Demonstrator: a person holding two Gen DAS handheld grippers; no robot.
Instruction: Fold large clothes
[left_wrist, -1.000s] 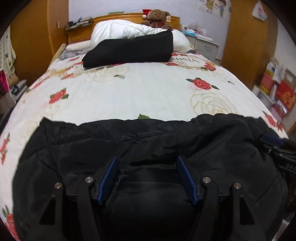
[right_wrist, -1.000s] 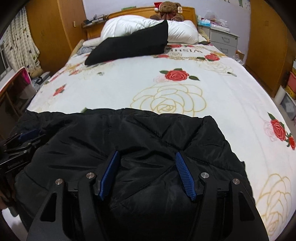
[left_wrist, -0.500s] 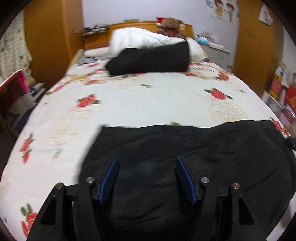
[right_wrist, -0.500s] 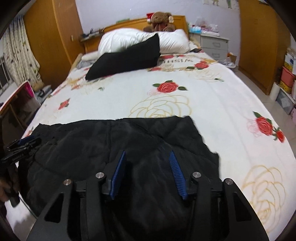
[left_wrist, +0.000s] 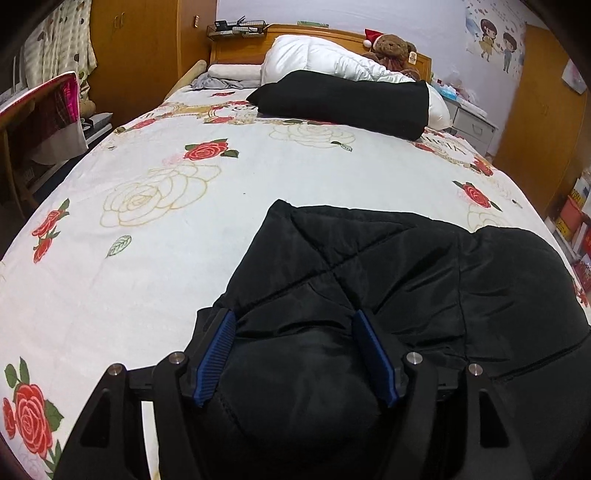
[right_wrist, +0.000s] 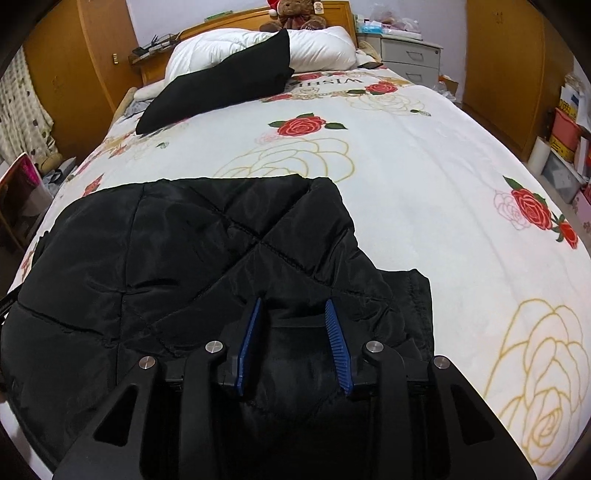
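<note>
A black quilted padded jacket lies folded into a compact bundle at the near end of the bed; it also shows in the right wrist view. My left gripper is open, its blue pads wide apart over the jacket's near left edge, with bulging fabric between them. My right gripper has its blue pads partly closed over the jacket's near right edge; fabric lies between them, and a grip cannot be told.
The bed has a white rose-print cover. A black folded garment, white duvet and teddy bear sit at the headboard. A nightstand stands right, boxes by the wardrobe, a chair left.
The jacket was spread wide across the bed's near end; its sides have come inward into a narrower bundle. Both grippers moved toward each other, and the right pads narrowed.
</note>
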